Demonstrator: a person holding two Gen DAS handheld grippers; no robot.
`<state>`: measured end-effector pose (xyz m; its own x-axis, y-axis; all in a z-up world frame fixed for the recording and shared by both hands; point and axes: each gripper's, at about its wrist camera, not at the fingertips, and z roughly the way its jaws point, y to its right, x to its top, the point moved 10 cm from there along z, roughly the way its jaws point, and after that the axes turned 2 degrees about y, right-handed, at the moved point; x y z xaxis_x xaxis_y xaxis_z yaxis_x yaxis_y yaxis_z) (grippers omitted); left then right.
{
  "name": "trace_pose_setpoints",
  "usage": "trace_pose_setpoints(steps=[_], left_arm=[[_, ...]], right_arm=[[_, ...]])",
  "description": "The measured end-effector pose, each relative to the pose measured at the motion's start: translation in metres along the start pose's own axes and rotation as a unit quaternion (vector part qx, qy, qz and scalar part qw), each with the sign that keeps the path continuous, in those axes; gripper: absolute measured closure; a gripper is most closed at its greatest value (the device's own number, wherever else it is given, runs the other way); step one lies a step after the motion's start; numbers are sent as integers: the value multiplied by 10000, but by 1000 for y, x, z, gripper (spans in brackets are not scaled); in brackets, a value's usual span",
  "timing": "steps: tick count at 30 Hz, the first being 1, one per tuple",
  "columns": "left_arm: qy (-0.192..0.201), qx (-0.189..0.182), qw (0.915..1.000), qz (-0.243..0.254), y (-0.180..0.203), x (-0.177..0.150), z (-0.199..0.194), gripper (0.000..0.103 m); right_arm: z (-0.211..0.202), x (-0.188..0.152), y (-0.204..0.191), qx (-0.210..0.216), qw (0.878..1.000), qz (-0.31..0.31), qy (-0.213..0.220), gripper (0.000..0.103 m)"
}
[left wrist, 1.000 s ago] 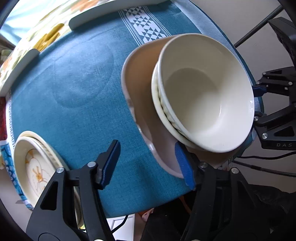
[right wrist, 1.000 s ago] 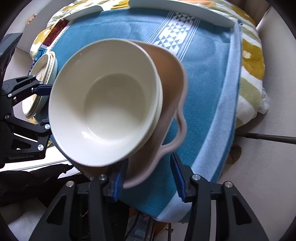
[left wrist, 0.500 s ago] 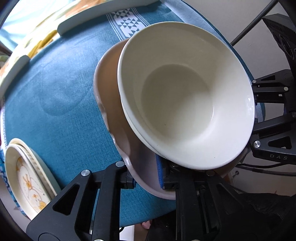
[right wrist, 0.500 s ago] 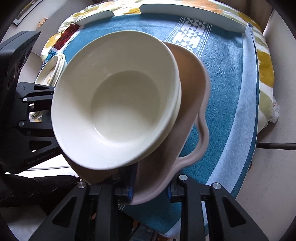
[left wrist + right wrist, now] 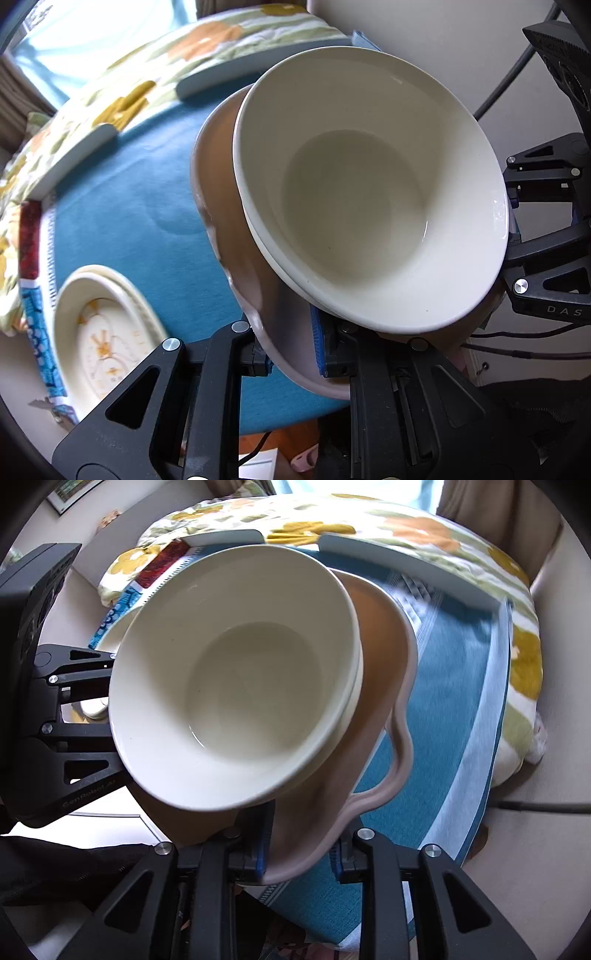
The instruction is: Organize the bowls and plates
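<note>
Between your two grippers sits the wavy-rimmed plate [image 5: 236,236], and on it a stack of bowls [image 5: 369,192], one nested in another. Your left gripper [image 5: 291,354] clamps the plate's near left rim; your right gripper [image 5: 299,856] clamps its near right rim, with the bowls lying toward the left of that rim in the right wrist view. Under the plate lies the cloth [image 5: 122,206], spread on the table. To the far left of your left gripper, on the cloth near its edge, rests a second stack of plates [image 5: 107,332]. Beyond the cloth, at the far side, lie two flat bars [image 5: 406,561], side by side on the patterned covering [image 5: 424,528].
</note>
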<state>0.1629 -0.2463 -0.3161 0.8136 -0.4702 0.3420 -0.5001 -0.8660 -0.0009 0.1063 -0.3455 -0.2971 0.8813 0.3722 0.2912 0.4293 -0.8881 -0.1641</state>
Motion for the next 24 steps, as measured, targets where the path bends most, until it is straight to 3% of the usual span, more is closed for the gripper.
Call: trace_pose_setpoints(steps=[8, 12, 24], left_arm=[[173, 187, 9995, -169, -67, -10, -53, 90], [114, 228, 9995, -171, -111, -25, -61, 90], [-384, 309, 9988, -65, -206, -98, -37, 90]], right_arm=[[-22, 49, -57, -43, 9991, -408, 83, 80], [-15, 66, -95, -32, 9989, -447, 118, 80], [56, 94, -194, 238, 9996, -101, -77, 80]])
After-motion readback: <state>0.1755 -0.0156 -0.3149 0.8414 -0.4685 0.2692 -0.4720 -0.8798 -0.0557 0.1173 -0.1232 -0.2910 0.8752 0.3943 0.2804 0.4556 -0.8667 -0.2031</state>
